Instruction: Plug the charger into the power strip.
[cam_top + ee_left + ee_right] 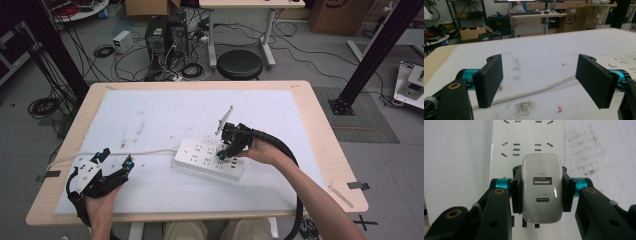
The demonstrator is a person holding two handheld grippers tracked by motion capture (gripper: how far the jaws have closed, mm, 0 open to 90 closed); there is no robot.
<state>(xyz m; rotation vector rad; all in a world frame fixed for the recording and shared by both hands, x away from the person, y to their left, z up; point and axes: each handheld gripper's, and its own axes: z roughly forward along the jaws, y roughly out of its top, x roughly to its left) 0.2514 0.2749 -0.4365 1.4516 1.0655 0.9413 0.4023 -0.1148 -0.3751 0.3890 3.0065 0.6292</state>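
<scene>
While the right claw (pixel 541 192) clamps the charger (pixel 542 188): step: plugging in.
Charger: over the strip (pixel 499 135), above its sockets.
Left claw (pixel 544 82): jaws apart, empty, over the cord (pixel 529 92) on the table (pixel 310 105).
Next: likely line up prongs, press straight down.

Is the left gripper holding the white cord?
No, the left gripper has its jaws wide open, and the white cord lies loose on the table between them, untouched.
</scene>
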